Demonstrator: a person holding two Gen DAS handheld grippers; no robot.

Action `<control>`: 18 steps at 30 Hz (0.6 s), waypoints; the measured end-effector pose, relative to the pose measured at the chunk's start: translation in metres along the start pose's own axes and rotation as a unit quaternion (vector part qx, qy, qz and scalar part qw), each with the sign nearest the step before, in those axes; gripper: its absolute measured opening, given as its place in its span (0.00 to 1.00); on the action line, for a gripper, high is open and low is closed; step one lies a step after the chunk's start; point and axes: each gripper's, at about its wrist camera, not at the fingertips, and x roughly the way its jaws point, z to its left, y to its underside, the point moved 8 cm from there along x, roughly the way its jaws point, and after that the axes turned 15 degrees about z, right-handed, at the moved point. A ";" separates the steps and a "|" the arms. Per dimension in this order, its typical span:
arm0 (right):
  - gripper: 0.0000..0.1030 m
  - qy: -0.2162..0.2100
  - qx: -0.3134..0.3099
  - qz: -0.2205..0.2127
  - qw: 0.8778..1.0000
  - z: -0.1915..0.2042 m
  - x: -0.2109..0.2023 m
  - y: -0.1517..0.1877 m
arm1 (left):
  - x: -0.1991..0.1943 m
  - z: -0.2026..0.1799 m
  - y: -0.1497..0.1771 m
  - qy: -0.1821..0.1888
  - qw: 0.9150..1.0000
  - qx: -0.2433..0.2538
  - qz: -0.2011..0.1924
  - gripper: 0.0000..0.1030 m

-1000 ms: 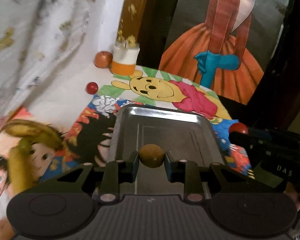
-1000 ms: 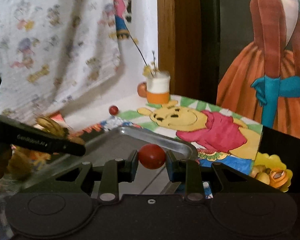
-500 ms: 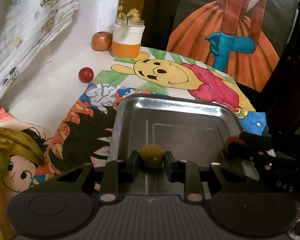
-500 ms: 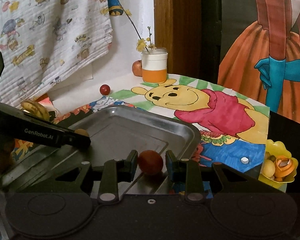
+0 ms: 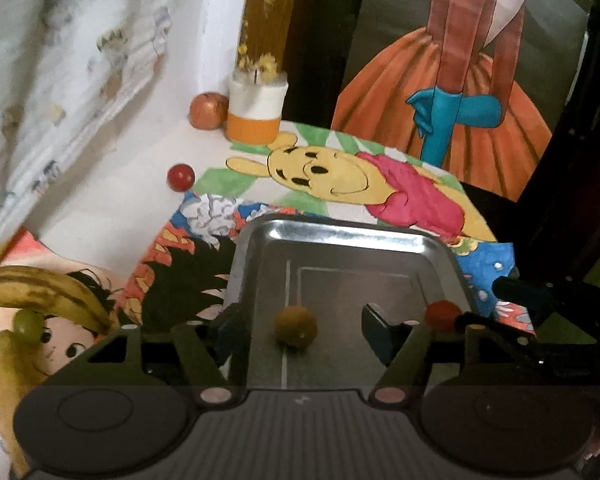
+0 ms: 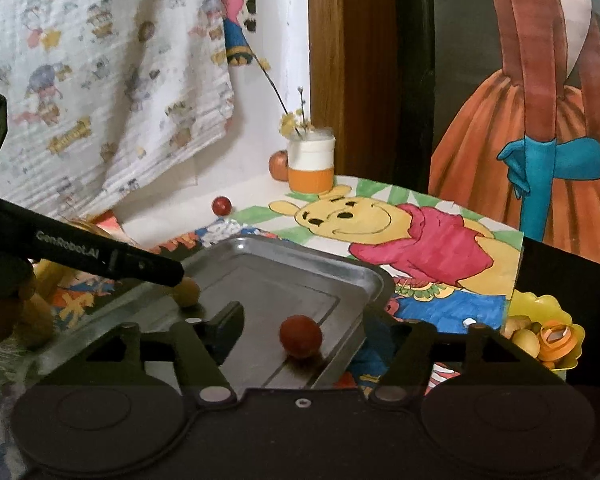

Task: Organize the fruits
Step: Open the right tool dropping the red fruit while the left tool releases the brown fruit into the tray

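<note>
The left tongs (image 5: 302, 330) stand with jaws spread, having just been opening, and a small round brownish-yellow fruit (image 5: 295, 326) lies loose between them on the floor of the shallow rectangular steel tray (image 5: 340, 236), touching neither pad. The right tongs (image 6: 302, 330) have likewise just been opening; a small round red fruit (image 6: 301, 336) sits free between their jaws near the tray's right rim. The tray rests on cartoon drawings spread over the surface (image 5: 112, 204). To its left lie a spotted yellow banana (image 5: 44, 294) and a green grape (image 5: 29, 319). Farther back sit a second small red ball-shaped fruit (image 5: 181, 177), then a reddish apple (image 5: 208, 111) just beside a white-and-orange jar (image 5: 256, 114) holding yellow flowers.
</note>
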 end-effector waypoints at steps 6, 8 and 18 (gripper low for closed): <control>0.86 -0.007 -0.006 -0.026 1.000 0.016 -0.034 0.001 | -0.039 0.002 0.012 -0.020 0.999 -0.010 -0.033 0.95; 0.91 -0.010 -0.010 -0.033 0.999 0.021 -0.045 0.002 | -0.052 0.003 0.018 -0.026 0.999 -0.014 -0.044 0.98; 0.99 -0.023 -0.023 -0.063 0.998 0.056 -0.102 0.020 | -0.114 0.019 0.063 -0.047 0.993 -0.055 -0.094 1.00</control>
